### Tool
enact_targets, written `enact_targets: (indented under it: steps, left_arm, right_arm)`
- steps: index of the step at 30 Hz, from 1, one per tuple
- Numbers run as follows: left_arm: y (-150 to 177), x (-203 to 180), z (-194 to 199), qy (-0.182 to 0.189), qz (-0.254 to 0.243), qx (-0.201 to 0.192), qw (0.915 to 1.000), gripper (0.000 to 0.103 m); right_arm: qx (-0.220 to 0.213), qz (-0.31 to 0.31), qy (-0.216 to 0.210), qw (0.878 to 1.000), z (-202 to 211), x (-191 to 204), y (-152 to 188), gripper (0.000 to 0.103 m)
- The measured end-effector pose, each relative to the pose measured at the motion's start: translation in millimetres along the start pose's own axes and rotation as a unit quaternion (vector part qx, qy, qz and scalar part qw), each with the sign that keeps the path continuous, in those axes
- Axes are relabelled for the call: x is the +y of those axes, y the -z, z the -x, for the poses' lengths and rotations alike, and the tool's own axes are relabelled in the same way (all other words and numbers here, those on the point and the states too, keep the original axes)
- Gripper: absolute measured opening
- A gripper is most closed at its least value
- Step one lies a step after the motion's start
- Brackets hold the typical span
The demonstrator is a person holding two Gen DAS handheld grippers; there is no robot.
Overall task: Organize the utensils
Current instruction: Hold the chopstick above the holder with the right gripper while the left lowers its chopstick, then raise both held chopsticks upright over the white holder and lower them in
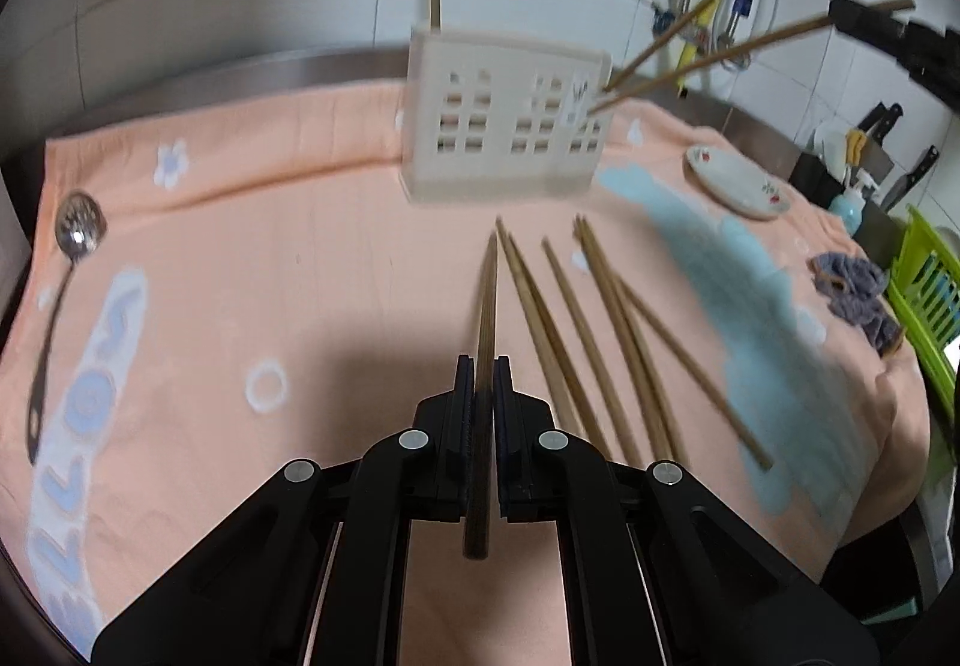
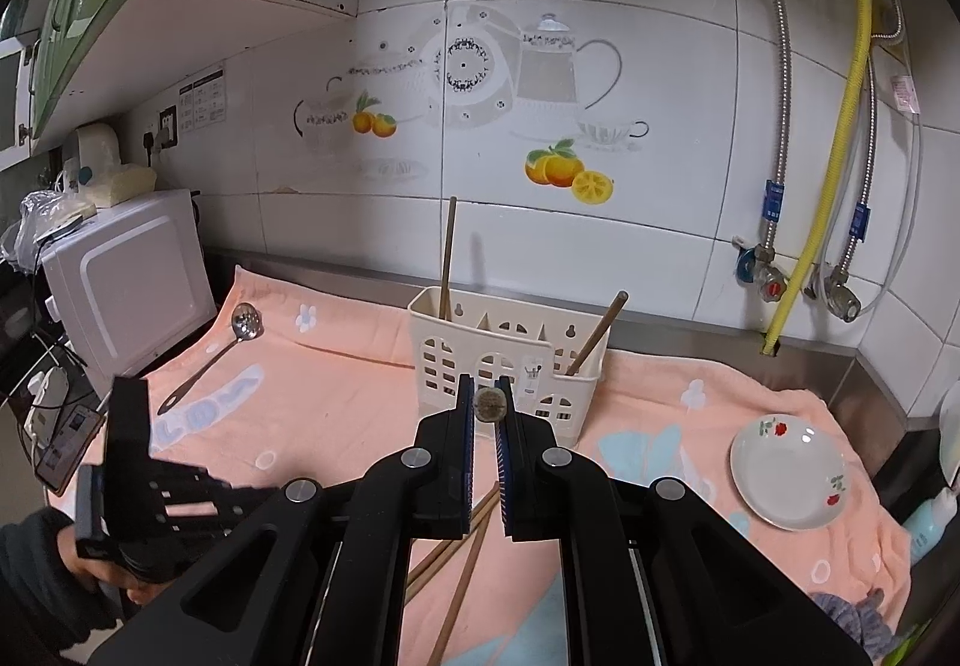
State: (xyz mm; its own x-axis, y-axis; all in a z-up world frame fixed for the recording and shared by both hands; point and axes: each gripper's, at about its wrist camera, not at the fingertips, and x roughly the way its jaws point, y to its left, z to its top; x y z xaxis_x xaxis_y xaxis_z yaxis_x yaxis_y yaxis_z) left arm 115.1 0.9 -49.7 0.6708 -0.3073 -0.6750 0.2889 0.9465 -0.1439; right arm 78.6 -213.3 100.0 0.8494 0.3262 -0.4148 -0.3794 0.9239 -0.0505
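Observation:
My left gripper [image 1: 483, 366] is shut on a dark wooden chopstick [image 1: 487, 318] that points toward the white utensil caddy [image 1: 504, 126]. Several loose chopsticks [image 1: 606, 342] lie on the peach towel to its right. My right gripper [image 2: 485, 402] is shut on a chopstick [image 2: 490, 404] seen end-on, held above the caddy [image 2: 498, 366]. In the left wrist view that gripper [image 1: 864, 18] sits at upper right, its chopstick slanting down to the caddy's right end. One chopstick [image 2: 447, 258] stands in the caddy's left slot, another [image 2: 597, 333] leans in the right.
A slotted metal spoon [image 1: 72, 246] lies at the towel's left. A small white plate [image 1: 738, 183] sits right of the caddy. A grey cloth [image 1: 852, 294] and green rack [image 1: 930, 294] are at the right edge. A microwave [image 2: 126, 270] stands left.

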Motion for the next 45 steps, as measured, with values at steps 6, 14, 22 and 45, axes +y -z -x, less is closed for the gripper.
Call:
enact_targets:
  steps: [6, 14, 22, 45]
  left_arm:
    - [18.0, 1.6, -15.9, 0.001, -0.002, 0.028, 0.9996, 0.005]
    - [27.2, -2.4, -24.6, 0.002, -0.010, 0.046, 0.9989, 0.005]
    - [30.2, -4.8, -30.7, -0.014, -0.018, 0.065, 0.9976, 0.009]
    - [-67.8, -14.1, 40.3, 0.022, -0.028, -0.041, 0.9985, 0.006]
  right_arm:
    - [0.004, 0.002, -0.002, 1.000, -1.2, 3.4, 2.5, 0.006]
    - [0.006, 0.001, -0.002, 1.000, -2.2, 2.9, 3.7, 0.006]
    - [0.007, 0.002, -0.001, 1.000, -2.9, 2.7, 3.2, 0.006]
    - [-0.002, 0.001, 0.019, 1.000, -11.1, -13.8, -16.5, 0.006]
